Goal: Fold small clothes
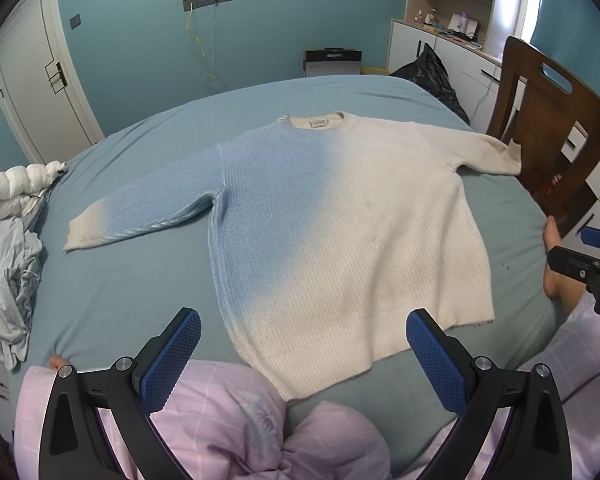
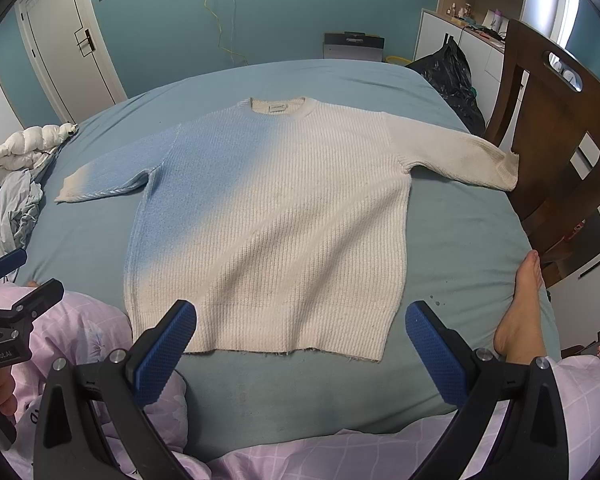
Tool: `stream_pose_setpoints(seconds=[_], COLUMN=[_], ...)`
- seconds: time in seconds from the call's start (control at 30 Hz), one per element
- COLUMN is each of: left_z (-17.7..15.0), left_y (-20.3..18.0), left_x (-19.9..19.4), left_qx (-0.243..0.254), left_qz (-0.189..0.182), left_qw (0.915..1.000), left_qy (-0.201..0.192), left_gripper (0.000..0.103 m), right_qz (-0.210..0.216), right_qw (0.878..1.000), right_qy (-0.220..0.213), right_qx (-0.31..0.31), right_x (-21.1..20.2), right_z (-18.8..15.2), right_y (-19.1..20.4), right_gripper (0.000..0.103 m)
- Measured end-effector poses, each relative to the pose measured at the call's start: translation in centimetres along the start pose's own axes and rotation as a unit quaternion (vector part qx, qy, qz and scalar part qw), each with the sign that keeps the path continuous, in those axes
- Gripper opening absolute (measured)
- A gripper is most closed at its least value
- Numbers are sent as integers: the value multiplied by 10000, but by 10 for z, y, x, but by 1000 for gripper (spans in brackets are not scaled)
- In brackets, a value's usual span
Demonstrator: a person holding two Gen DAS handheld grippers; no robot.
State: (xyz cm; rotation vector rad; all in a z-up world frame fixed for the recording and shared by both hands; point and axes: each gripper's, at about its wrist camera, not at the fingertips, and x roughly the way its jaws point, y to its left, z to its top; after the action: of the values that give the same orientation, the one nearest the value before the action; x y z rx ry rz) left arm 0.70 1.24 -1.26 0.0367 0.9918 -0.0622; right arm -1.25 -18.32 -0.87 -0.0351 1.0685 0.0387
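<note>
The sweater [image 2: 268, 208] lay flat in the middle of the bed [image 2: 460, 240], neck toward the far wall, hem toward the person, both sleeves spread out to the sides. Left gripper [image 1: 303, 356] hung over the near hem, right gripper [image 2: 301, 344] likewise, jaws apart, nothing between them. A heap of clothes [image 2: 16, 184] sat at the bed's left edge. The chair [image 2: 556, 152] stood to the right, just past the sleeve's cuff. A bare foot [image 2: 524, 304] rested on the bed's near right.
</note>
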Motion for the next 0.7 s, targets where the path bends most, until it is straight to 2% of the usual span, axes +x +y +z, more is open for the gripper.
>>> stream_pose_setpoints(seconds=[0.47,0.53,0.7], left_z=[-3,-2,0], left_y=[2,5,11], left_x=[0,-1,0], left_qx=[44,32,-5], left_qz=[4,-26,-46], left_qw=[10000,10000,10000], left_qy=[23,10,0], left_gripper=[103,103,103], right_qz=[-6,60,90], right_qw=[10000,9999,9994], right_qy=[-2,-136,-136], right_qx=[-16,69,307], right_x=[0,-1,1], right_z=[0,1,14], right_y=[1,-3,-19], right_gripper=[102,102,102])
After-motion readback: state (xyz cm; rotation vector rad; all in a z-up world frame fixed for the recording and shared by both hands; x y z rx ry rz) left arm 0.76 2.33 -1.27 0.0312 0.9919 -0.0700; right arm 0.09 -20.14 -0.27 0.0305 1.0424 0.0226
